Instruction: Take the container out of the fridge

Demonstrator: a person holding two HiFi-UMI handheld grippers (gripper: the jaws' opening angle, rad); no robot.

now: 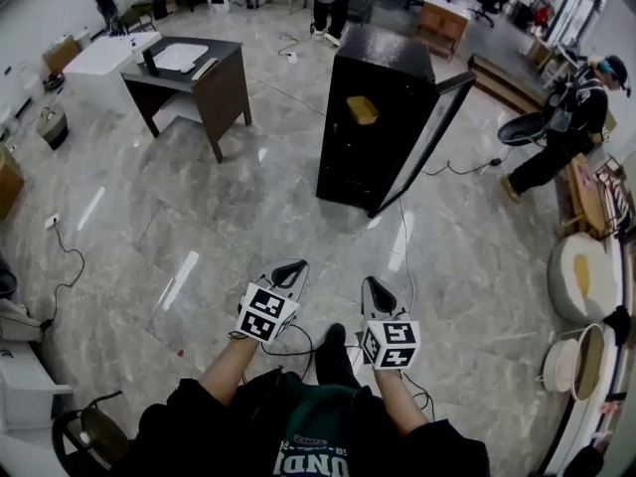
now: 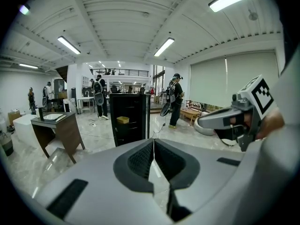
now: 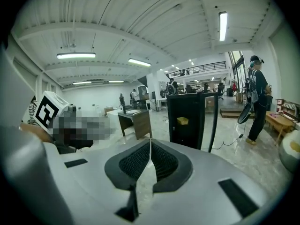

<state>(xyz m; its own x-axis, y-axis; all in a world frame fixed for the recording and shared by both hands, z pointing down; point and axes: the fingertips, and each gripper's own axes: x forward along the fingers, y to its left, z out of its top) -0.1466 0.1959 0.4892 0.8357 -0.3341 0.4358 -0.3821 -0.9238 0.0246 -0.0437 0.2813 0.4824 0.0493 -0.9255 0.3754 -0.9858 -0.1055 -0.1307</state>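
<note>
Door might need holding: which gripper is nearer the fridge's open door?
Right. The right gripper sits nearly in line with the door, well short of it; the left gripper is further left.

bright ceiling strips, floor glare, fisheye edges

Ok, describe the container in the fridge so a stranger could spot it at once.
Look for the tall black fridge standing alone on the marble floor, its door swung open. High up inside sits the container: a small yellow tub, the only bright thing in that dark interior.
</note>
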